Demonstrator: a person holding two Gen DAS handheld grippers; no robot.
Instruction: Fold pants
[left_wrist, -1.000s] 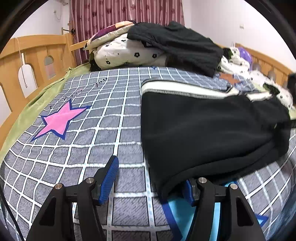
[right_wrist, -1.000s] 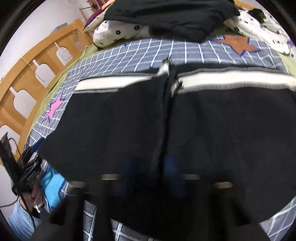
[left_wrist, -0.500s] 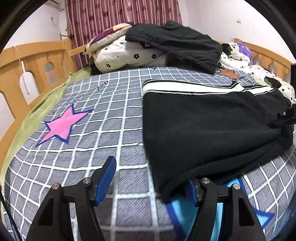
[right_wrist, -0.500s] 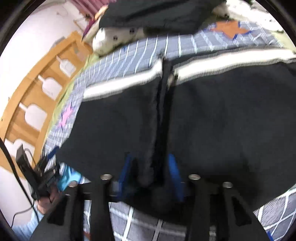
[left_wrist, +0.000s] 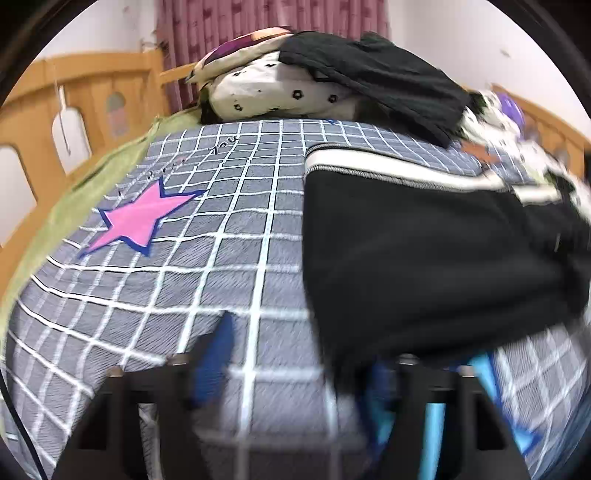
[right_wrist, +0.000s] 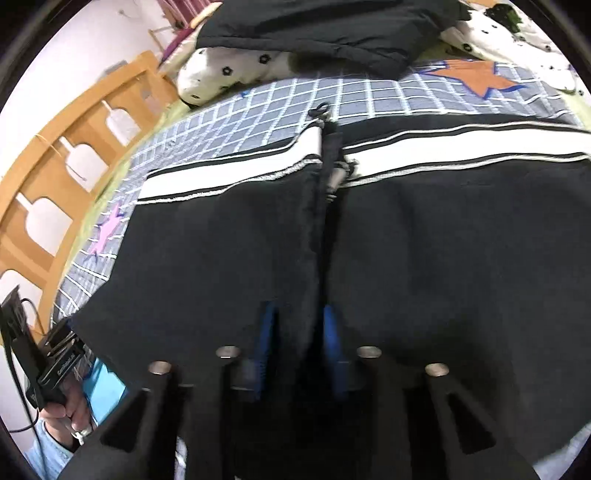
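— How will these pants (right_wrist: 424, 236) handle?
— Soft and limp, likely to sag; take them at the near edge. They lie flat on the bed (left_wrist: 207, 266).
— And your grippers?
— Your right hand-held gripper (right_wrist: 297, 332) pinches the middle fold; your left hand-held gripper (left_wrist: 295, 365) is spread at the pants' left corner.

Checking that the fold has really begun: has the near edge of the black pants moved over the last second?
Yes. In the left wrist view the black pants have lifted at the near edge, uncovering more of the blue star on the bedsheet.
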